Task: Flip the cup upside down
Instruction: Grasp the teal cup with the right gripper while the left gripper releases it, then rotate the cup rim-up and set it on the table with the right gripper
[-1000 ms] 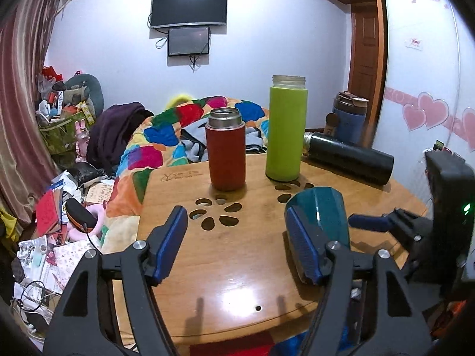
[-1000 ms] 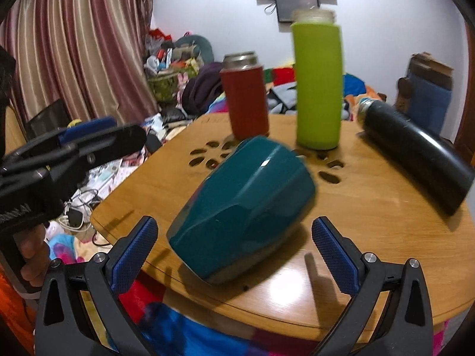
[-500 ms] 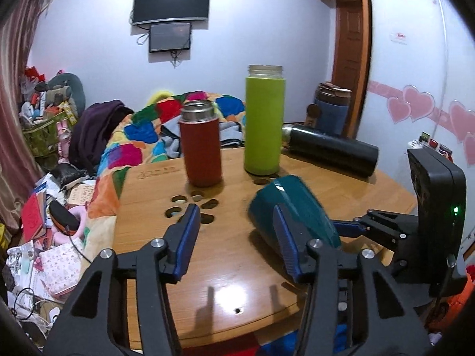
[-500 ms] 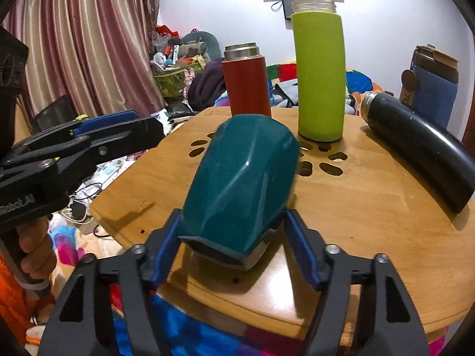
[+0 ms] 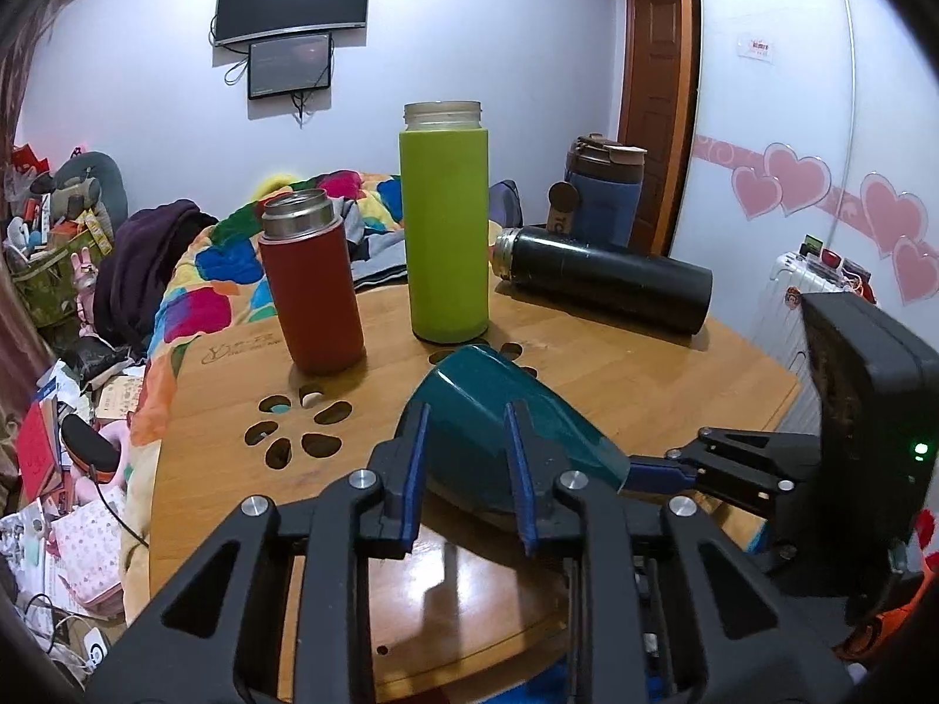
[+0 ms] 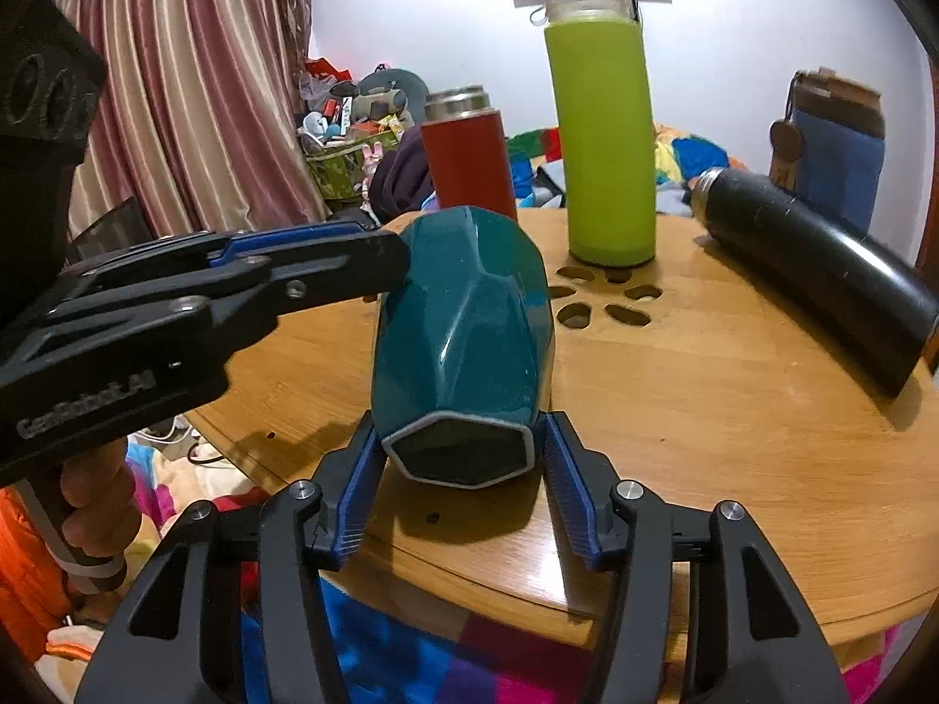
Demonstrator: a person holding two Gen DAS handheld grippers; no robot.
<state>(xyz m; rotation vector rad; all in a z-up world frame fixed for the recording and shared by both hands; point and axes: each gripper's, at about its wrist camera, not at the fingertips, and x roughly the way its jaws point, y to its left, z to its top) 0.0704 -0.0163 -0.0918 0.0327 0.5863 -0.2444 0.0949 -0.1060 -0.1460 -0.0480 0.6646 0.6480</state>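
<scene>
Left wrist view: looks forward along the left gripper from just above the tabletop, very near the teal cup. Right wrist view: looks along the right gripper, low, at the cup's hexagonal end. Shared: cup, green bottle, red flask, black flask; each view shows the other gripper.

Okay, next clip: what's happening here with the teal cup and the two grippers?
A person holds a gripper in each hand. The right gripper is clamped on the teal faceted cup, which lies tilted on its side over the wooden table. The left gripper straddles the cup's other end, fingers against it. The red flask and green bottle stand upright behind; the black flask lies flat. The cup is not yet upside down.
</scene>
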